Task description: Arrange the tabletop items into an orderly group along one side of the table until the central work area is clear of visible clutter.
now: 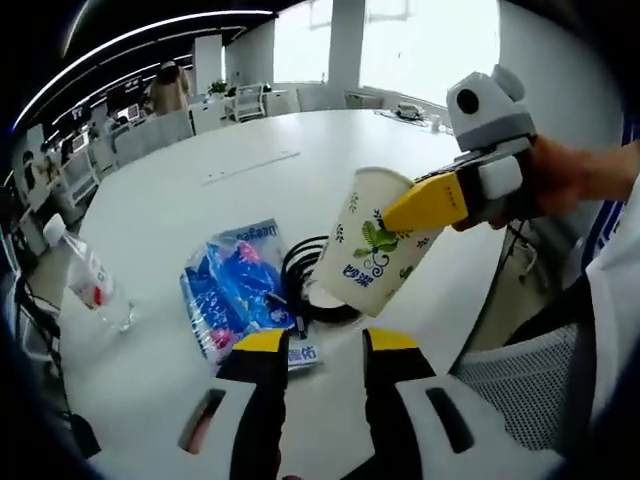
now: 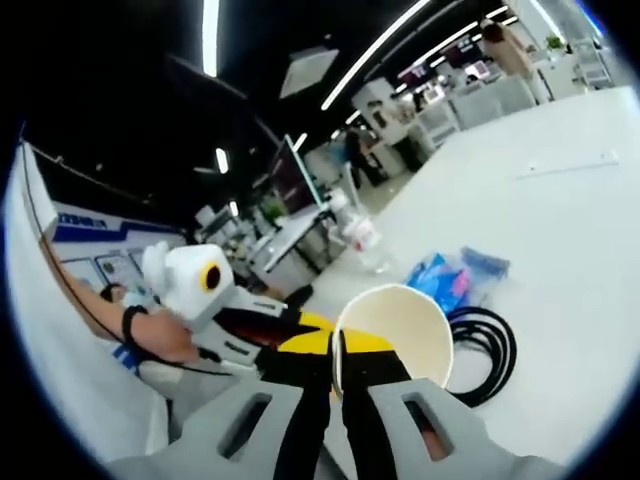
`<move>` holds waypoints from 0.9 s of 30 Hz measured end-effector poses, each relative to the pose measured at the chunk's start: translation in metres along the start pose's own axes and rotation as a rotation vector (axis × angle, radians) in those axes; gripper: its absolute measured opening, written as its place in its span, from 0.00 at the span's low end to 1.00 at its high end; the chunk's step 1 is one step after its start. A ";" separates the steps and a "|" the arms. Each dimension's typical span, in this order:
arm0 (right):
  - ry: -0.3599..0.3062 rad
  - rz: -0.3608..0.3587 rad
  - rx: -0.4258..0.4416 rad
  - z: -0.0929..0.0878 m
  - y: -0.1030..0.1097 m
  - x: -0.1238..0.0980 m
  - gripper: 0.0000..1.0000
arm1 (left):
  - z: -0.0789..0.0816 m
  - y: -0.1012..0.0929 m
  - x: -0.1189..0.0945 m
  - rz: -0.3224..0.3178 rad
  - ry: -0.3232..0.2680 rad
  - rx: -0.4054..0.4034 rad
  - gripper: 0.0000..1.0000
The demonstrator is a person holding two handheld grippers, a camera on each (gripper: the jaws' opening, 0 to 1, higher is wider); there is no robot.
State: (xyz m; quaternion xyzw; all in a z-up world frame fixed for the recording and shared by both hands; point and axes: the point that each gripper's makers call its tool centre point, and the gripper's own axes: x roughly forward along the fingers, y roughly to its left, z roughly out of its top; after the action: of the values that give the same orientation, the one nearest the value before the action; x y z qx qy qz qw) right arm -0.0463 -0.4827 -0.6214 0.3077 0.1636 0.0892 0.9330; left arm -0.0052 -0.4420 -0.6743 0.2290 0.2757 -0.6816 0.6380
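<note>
Up high, right gripper (image 2: 336, 372) pinching paper cup (image 1: 372, 243) rim, tilted

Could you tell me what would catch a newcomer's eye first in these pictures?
The paper cup, lifted tilted above the white table with the right gripper shut on its rim. Below it lie a blue snack packet beside a coiled black cable, with a plastic bottle farther left.

Chinese characters "妙渠" on paper cup (image 1: 375, 245)
</note>
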 end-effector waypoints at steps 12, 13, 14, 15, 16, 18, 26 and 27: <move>0.010 -0.008 0.008 0.000 -0.004 0.004 0.00 | -0.008 0.047 -0.026 0.154 -0.048 -0.169 0.32; 0.010 -0.008 0.009 0.001 -0.005 0.005 0.00 | -0.010 0.052 -0.028 0.168 -0.049 -0.182 0.32; 0.010 -0.009 0.009 0.001 -0.005 0.005 0.00 | -0.011 0.054 -0.030 0.177 -0.049 -0.190 0.33; 0.009 -0.010 0.009 0.003 -0.005 0.006 0.00 | -0.013 0.057 -0.033 0.185 -0.051 -0.201 0.33; 0.008 -0.008 0.009 0.004 -0.004 0.006 0.00 | -0.014 0.059 -0.035 0.195 -0.053 -0.210 0.33; 0.011 -0.005 0.003 0.005 -0.003 0.009 0.00 | -0.017 0.064 -0.038 0.211 -0.057 -0.230 0.34; 0.057 0.016 -0.033 0.009 -0.001 0.022 0.00 | -0.023 0.076 -0.051 0.270 -0.083 -0.307 0.36; 0.061 0.016 -0.036 0.010 -0.002 0.023 0.00 | -0.024 0.077 -0.051 0.275 -0.083 -0.311 0.36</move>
State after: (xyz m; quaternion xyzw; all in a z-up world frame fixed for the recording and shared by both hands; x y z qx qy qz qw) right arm -0.0215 -0.4830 -0.6208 0.2893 0.1879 0.1092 0.9322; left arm 0.0747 -0.3903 -0.6646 0.1349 0.3174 -0.5461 0.7635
